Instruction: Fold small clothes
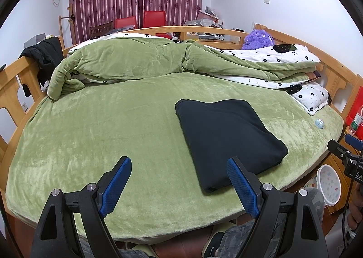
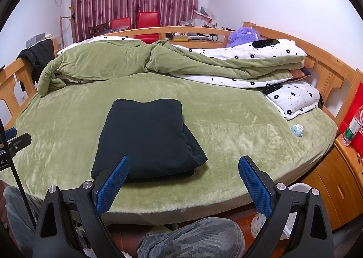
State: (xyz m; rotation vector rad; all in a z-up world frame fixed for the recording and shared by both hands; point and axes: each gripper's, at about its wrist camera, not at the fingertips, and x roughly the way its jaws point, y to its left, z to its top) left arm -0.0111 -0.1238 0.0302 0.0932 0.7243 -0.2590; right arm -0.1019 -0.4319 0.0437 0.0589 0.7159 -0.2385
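The black cloth (image 1: 229, 142) lies folded in a neat pad on the green bed sheet (image 1: 102, 126), near the front edge of the bed. In the left wrist view it sits a bit to the right. The left gripper (image 1: 179, 171) hangs just above the front of the bed with its two blue fingers (image 1: 116, 186) wide apart. Nothing is between them. The right finger stands just in front of the cloth's near corner, but I cannot tell if it touches. A rumpled green blanket (image 1: 136, 58) is piled at the back, and a purple plush toy (image 1: 258, 40) sits by the wooden rail.

In the right wrist view the cloth (image 2: 145, 135) is a bit to the left. The right gripper (image 2: 183, 171) is wide open too, holding nothing. Its left blue finger (image 2: 112, 184) stands in front of the cloth's near edge. A small blue toy (image 2: 297, 130) lies on the sheet (image 2: 226, 140) well off to the right, near a flowered pillow (image 2: 295, 98). A knee in camouflage trousers (image 2: 192, 237) shows below.
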